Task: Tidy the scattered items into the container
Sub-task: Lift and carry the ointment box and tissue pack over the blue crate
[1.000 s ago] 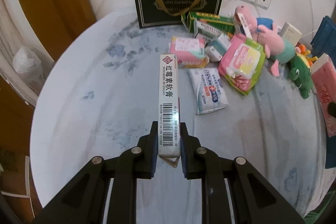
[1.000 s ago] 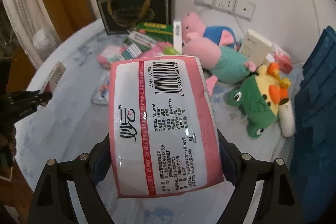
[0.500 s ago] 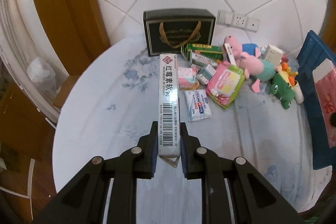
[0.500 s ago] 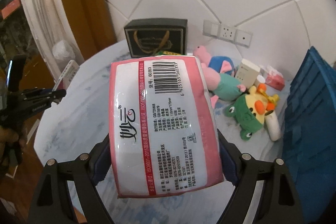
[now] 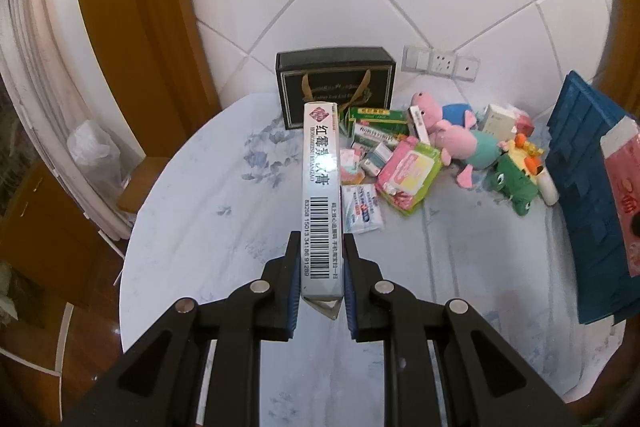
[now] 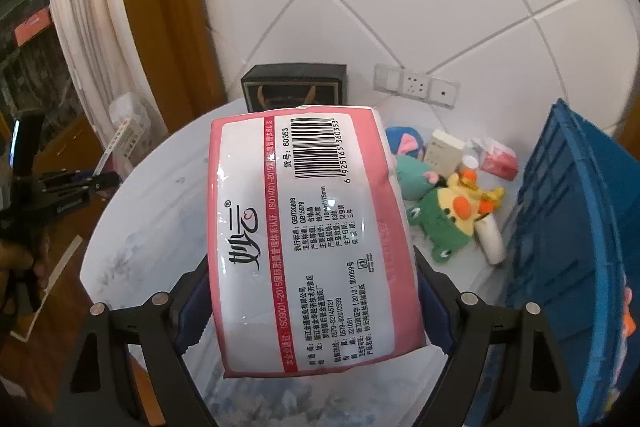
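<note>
Left tongs (image 5: 321, 277): jaws drawn close on the near end of a long, narrow ointment box (image 5: 321, 195), white with red characters and a barcode. The blue pads press its two long sides, and the box juts forward along the fingers, above the desk (image 5: 208, 227).

Right tongs (image 6: 314, 311): jaws spread wide and clamped on a pink-and-white tissue pack (image 6: 310, 239), its printed back and barcode facing the camera. The pads bear on both side edges of the pack, which is held clear of the desk surface.

Desk: round, covered with a pale cloth with a faint blue flower print. A cluster of scattered items lies at its far side. From left to right in the left wrist view: a black gift bag (image 5: 335, 85) with gold handles standing against the tiled wall; green boxes (image 5: 376, 119) lying just in front of it; small packets and a pink-and-green wipes pack (image 5: 410, 175); a white-and-blue packet (image 5: 362, 213) nearest the camera; a pink pig plush (image 5: 456, 135); a green frog plush (image 5: 516, 179); and a white box (image 5: 498, 119).

Container: a blue crate (image 6: 576, 259) stands at the right edge of the desk, just beside the frog plush. Its inside is not visible in either view.

Background: wall sockets (image 5: 440, 61) above the cluster.
</note>
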The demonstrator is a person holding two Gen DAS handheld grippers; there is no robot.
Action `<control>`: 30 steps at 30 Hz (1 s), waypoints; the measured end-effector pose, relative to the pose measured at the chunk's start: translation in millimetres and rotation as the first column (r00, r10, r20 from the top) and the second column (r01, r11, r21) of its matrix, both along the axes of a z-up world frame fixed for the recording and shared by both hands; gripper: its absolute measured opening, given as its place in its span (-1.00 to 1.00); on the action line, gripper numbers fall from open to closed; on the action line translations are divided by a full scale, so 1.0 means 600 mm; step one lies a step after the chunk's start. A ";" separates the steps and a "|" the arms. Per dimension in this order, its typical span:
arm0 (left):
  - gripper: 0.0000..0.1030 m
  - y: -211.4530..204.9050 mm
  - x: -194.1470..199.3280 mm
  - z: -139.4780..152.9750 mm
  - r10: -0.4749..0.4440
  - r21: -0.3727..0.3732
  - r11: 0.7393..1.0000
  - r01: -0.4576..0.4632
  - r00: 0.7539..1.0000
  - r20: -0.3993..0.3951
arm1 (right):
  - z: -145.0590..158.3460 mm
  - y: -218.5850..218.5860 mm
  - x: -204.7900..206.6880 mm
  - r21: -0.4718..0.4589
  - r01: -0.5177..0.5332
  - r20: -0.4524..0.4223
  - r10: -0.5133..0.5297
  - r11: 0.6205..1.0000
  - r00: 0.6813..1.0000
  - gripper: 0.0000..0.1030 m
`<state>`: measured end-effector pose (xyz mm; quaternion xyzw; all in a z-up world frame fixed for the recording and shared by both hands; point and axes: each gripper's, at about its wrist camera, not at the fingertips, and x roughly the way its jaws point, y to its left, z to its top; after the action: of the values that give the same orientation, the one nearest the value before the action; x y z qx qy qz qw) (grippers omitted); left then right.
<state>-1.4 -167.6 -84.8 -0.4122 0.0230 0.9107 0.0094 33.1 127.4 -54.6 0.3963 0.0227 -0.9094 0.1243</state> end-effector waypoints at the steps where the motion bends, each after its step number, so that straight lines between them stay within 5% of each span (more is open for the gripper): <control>1: -0.66 0.003 0.003 0.007 0.000 0.001 1.000 0.000 1.000 -0.006 | 0.005 0.006 0.004 -0.002 0.003 -0.004 -0.003 1.000 1.000 0.67; 30: -0.65 0.225 0.029 0.199 -0.091 -0.018 0.996 0.089 0.977 -0.191 | 0.159 0.198 0.099 -0.080 0.021 -0.184 -0.035 0.997 0.982 0.67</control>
<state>15.8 -32.7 34.4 -0.3213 0.0467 0.9447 0.0463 92.3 246.2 40.7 0.3051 -0.0066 -0.9442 0.1239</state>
